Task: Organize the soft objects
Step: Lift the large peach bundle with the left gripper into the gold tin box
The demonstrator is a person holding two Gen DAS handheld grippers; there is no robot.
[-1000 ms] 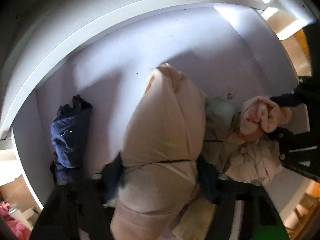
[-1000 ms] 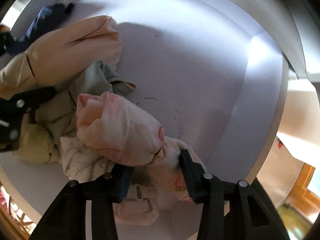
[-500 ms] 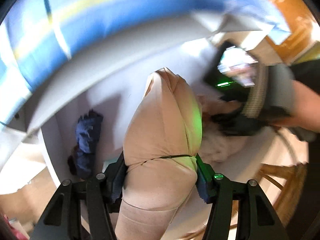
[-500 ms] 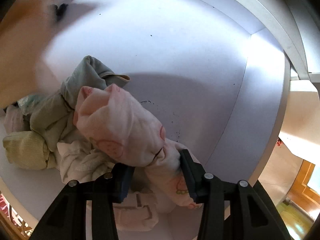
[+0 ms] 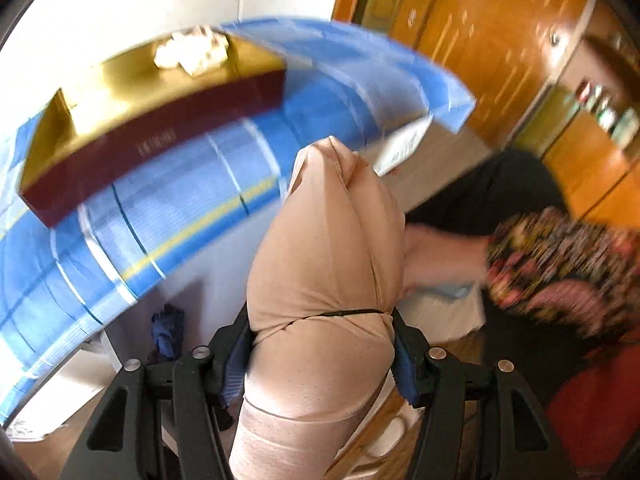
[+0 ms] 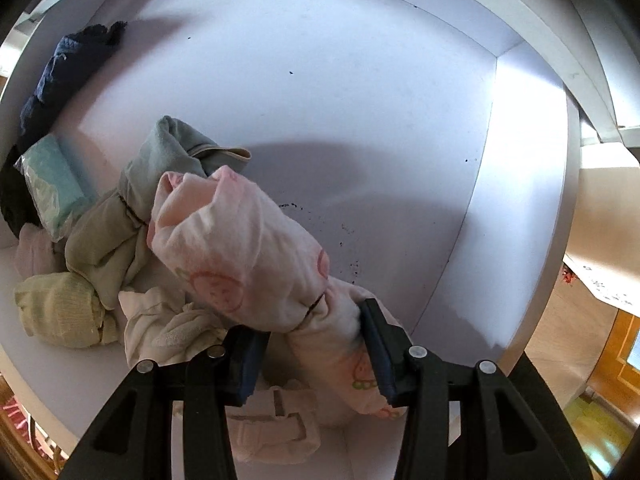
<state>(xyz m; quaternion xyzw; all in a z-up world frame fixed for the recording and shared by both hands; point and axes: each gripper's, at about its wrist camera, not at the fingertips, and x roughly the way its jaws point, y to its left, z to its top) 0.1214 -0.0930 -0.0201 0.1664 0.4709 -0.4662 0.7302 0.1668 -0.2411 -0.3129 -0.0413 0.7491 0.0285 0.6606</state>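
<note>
Item 1: beige rolled bundle (image 5: 324, 264), bound by a thin dark band, clamped between the 2 fingers of the left tongs (image 5: 322, 354); it stands upright between them, its upper end rising well above the fingertips, its lower end hanging below toward the camera. Behind it, blurred: a blue plaid cloth (image 5: 192, 200) bearing a dark red and gold box (image 5: 152, 120), wooden doors (image 5: 500, 40), and a dark blue garment (image 5: 166, 330) low at the left. Item 2: pink printed bundle (image 6: 236, 252), also banded, clamped at its lower end by the right tongs (image 6: 314, 350); it lies tilted up and leftward from the fingers, inside a white shelf compartment (image 6: 360, 120). Just left of it and touching: a grey-green rolled bundle (image 6: 136, 204), a pale yellow-green roll (image 6: 60, 308) and a cream cloth (image 6: 160, 324). Farther left: a bagged mint-coloured item (image 6: 52, 176) and a navy garment (image 6: 64, 68) against the back corner. A cream folded piece (image 6: 276, 428) lies beneath the right tongs.
</note>
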